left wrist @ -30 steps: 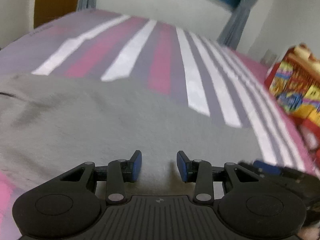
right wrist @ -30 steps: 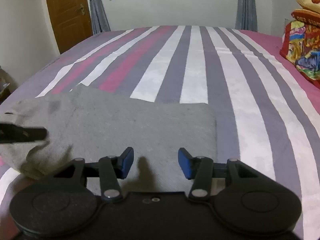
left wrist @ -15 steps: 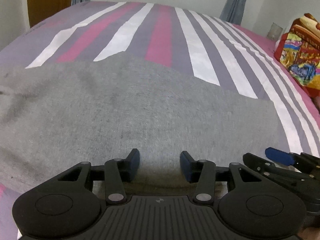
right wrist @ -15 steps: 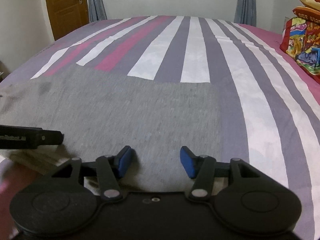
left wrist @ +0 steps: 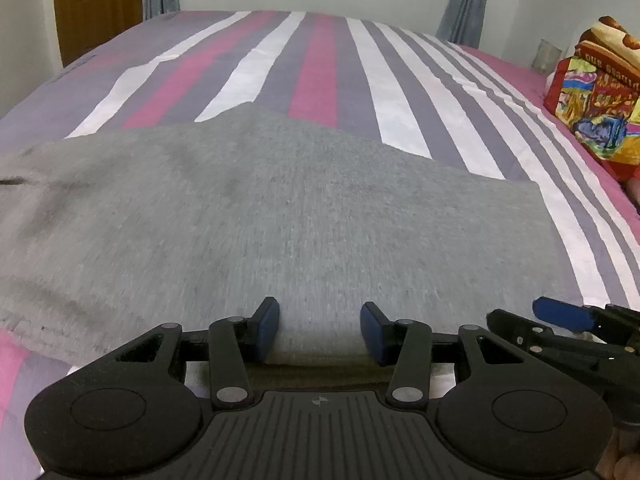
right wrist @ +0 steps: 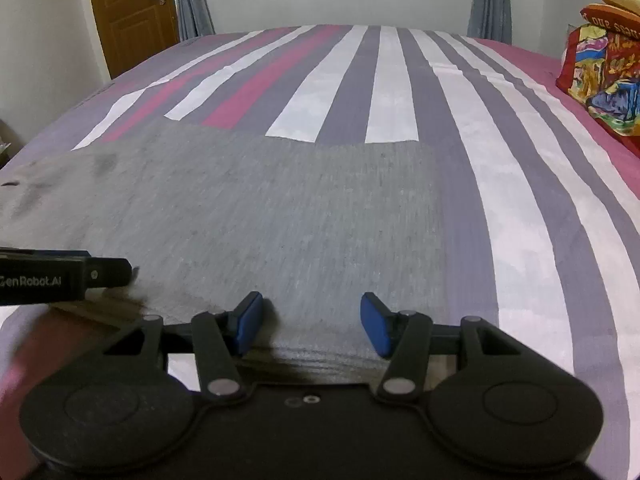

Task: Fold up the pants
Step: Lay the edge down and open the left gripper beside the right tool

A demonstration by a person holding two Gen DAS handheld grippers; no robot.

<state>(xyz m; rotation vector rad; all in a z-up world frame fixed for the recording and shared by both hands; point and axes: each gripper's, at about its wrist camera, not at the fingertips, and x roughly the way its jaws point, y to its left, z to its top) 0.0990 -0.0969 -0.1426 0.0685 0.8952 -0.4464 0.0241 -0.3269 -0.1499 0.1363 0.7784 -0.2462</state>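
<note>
Grey pants (left wrist: 280, 216) lie flat on the striped bed, folded into a wide band; they also show in the right wrist view (right wrist: 280, 220). My left gripper (left wrist: 319, 330) is open, its blue pads low over the near edge of the pants. My right gripper (right wrist: 311, 324) is open too, at the near edge close to the pants' right end. The right gripper shows at the lower right of the left wrist view (left wrist: 560, 320); the left gripper's side shows at the left of the right wrist view (right wrist: 64, 278).
The bed sheet (right wrist: 520, 200) has purple, white and pink stripes. Colourful pillows (left wrist: 600, 104) are stacked at the right edge (right wrist: 608, 80). A brown door (right wrist: 128, 12) and grey curtains stand beyond the far side of the bed.
Both grippers have come down and closer to the near edge of the pants. The pants now lie flatter, and both grippers stay open.
</note>
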